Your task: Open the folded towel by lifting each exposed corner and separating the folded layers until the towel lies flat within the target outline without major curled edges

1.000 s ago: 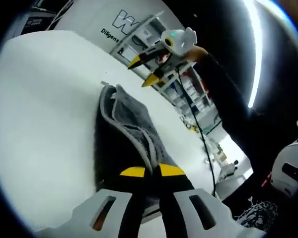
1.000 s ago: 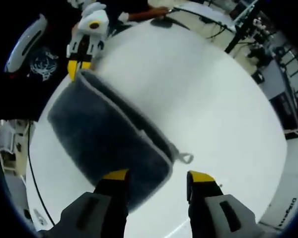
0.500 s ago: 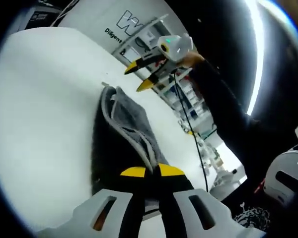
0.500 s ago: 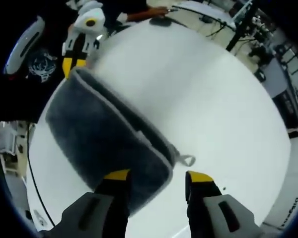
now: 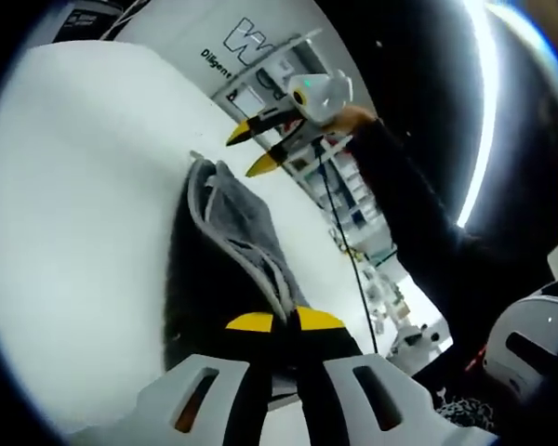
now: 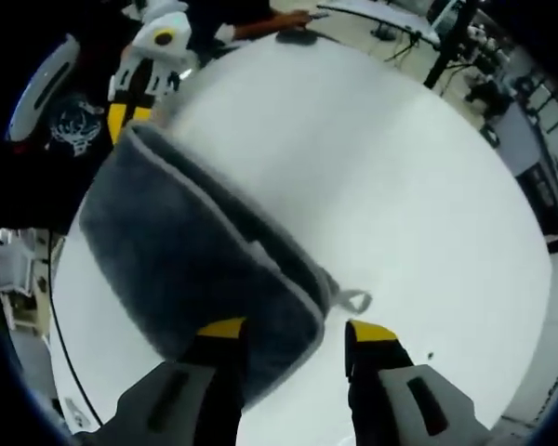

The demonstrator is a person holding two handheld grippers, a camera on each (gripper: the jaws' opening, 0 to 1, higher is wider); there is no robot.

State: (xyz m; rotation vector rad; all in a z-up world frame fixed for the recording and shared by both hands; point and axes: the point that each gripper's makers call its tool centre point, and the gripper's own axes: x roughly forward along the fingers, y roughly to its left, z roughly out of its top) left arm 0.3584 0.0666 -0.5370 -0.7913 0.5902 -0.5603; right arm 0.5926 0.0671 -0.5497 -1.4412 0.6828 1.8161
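Right gripper (image 6: 298, 330) spread wide at the folded grey towel (image 6: 191, 269), left gripper (image 6: 128, 113) pinching its far end.

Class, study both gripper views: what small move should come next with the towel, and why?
Probably bring the right gripper down onto the towel corner by the hang loop and shut it. Its fingers are open with that corner between them, while the left gripper is shut on the opposite end. The layers are still folded, so a second hold would let them be pulled apart.
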